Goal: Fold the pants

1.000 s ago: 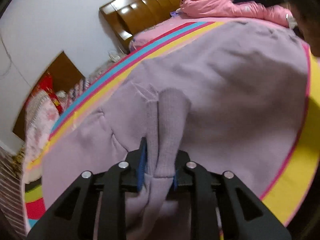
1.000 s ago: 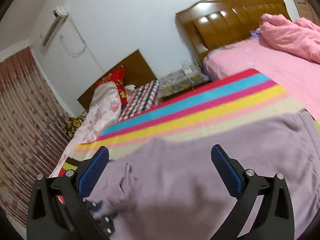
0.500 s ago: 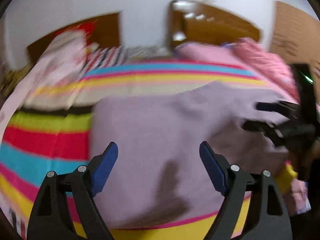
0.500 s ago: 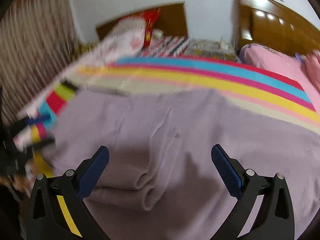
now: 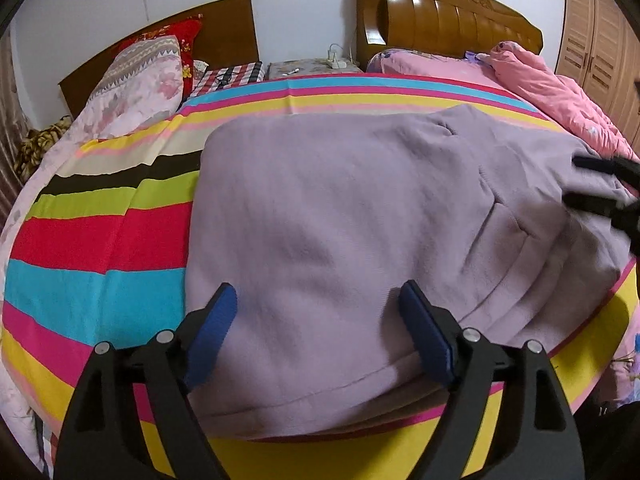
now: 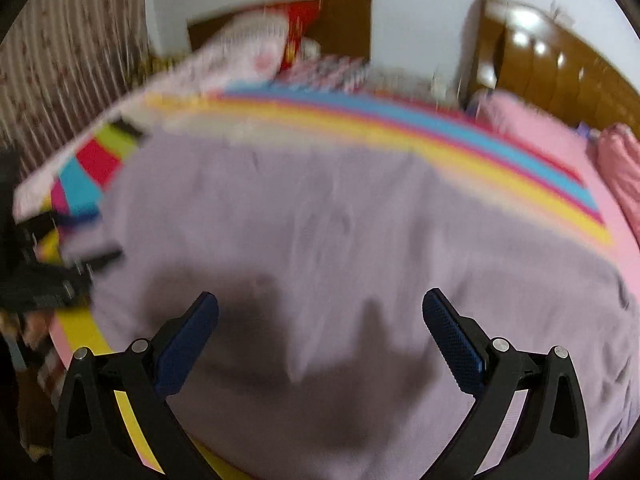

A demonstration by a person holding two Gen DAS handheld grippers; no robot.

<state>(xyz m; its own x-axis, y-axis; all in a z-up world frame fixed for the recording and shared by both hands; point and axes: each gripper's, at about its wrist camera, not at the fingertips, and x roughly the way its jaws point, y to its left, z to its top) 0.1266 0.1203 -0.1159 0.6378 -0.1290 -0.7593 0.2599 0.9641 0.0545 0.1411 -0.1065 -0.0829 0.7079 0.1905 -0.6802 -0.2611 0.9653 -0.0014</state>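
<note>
Pants [image 5: 340, 216] look like soft, floppy fleece, light but bulky, so I'd pinch the hem bottom-center; left tool [image 5: 320, 336] still spreading wider, right tool [image 6: 320, 340] wide apart, both empty.

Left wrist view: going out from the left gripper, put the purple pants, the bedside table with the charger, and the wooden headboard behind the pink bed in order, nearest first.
From the left gripper, its jaws opening with nothing pinched:
1. Purple pants, directly under and ahead of the fingers, on the striped sheet.
2. Bedside table, far centre, between the two beds.
3. Wooden headboard, upper right, against the wall.
</note>
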